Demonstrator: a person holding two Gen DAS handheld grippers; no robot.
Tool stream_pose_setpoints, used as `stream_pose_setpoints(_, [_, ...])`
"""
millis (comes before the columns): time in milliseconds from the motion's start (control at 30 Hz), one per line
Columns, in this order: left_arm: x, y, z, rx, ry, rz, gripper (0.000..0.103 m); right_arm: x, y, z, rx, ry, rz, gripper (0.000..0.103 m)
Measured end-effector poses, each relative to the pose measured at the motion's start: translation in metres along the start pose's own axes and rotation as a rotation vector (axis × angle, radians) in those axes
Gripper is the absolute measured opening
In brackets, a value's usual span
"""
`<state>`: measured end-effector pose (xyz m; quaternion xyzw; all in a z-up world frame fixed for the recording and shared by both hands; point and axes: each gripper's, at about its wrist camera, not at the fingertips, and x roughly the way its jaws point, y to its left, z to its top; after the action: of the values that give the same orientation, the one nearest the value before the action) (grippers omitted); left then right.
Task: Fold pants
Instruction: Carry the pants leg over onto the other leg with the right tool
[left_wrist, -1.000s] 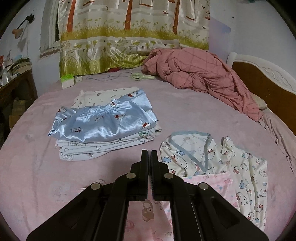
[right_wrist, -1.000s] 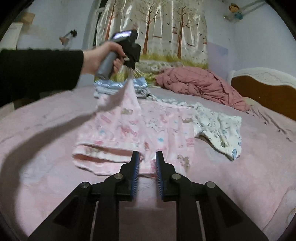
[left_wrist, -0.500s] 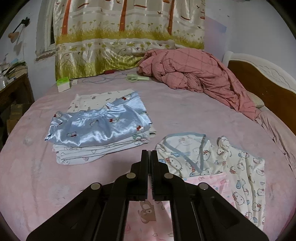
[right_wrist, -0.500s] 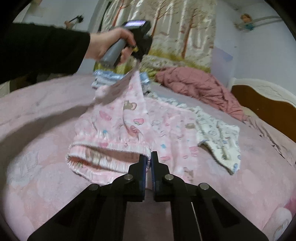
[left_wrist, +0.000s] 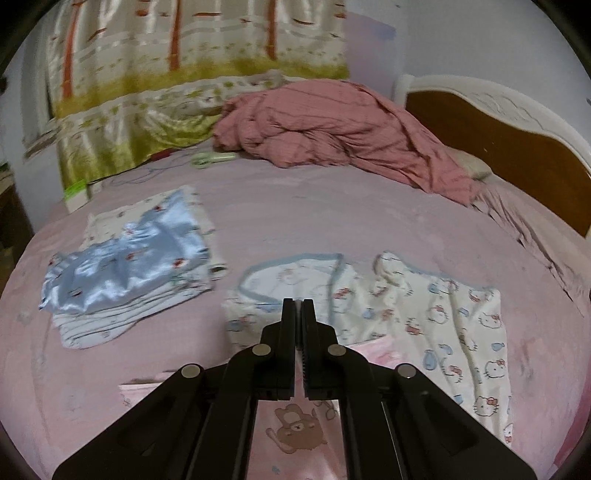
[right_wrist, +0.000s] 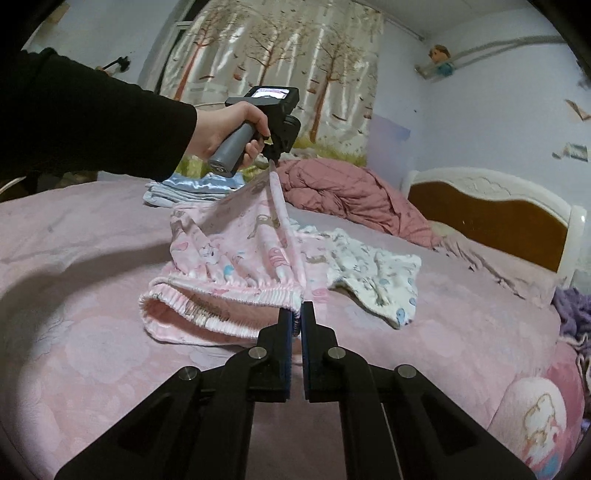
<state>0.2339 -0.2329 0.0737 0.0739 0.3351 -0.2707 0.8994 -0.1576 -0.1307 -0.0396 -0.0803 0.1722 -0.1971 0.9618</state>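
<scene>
Pink printed pants (right_wrist: 240, 254) are stretched between both grippers above the pink bed. My right gripper (right_wrist: 297, 314) is shut on the right end of the elastic waistband (right_wrist: 207, 299), lifting it. Farther back a hand holds my left gripper (right_wrist: 272, 162), shut on the pants' leg end and raising it high. In the left wrist view the left gripper (left_wrist: 298, 306) is shut with pink cloth (left_wrist: 295, 432) hanging beneath its jaws; the pinched edge is hidden between the pads.
A white cartoon-print garment (left_wrist: 424, 317) lies on the bed right of the pants. A folded stack topped with blue satin (left_wrist: 125, 273) sits at left. A red-pink quilt (left_wrist: 332, 133) and wooden headboard (right_wrist: 491, 218) stand behind. A purple item (right_wrist: 572, 314) lies at the right edge.
The right gripper closed on the waistband and lifted it off the bed. The left gripper carried the leg end to the right, with the folded stack sliding leftward in its view.
</scene>
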Motion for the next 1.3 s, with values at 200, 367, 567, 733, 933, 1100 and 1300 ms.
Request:
stream_pose_setpoints(200, [0.026,-0.037,-0.001,0.018,0.037,-0.029,0.002,0.0,-0.009,0.0,0.031,0.008,-0.004,0.004])
stream_pose_setpoints(367, [0.053,-0.061,-0.009,0.038,0.08,-0.03,0.002,-0.001,-0.011,0.0,0.041,0.021,0.011,0.004])
stream_pose_setpoints(567, [0.084,-0.076,-0.021,0.038,0.131,-0.032,0.002,0.001,-0.012,-0.002,0.048,0.043,0.018,0.004])
stream_pose_setpoints(733, [0.102,-0.087,-0.029,0.049,0.167,-0.055,0.002,0.005,-0.012,-0.006,0.058,0.067,0.024,0.004])
stream_pose_setpoints(933, [0.114,-0.098,-0.034,0.071,0.185,-0.058,0.002,0.007,-0.01,-0.008,0.059,0.083,0.023,0.004])
stream_pose_setpoints(1100, [0.123,-0.099,-0.039,0.07,0.212,-0.074,0.002,0.009,-0.01,-0.007,0.07,0.097,0.019,0.004])
stream_pose_setpoints(1300, [0.118,-0.103,-0.039,0.083,0.205,-0.087,0.032,0.009,-0.011,-0.008,0.077,0.103,0.018,0.004])
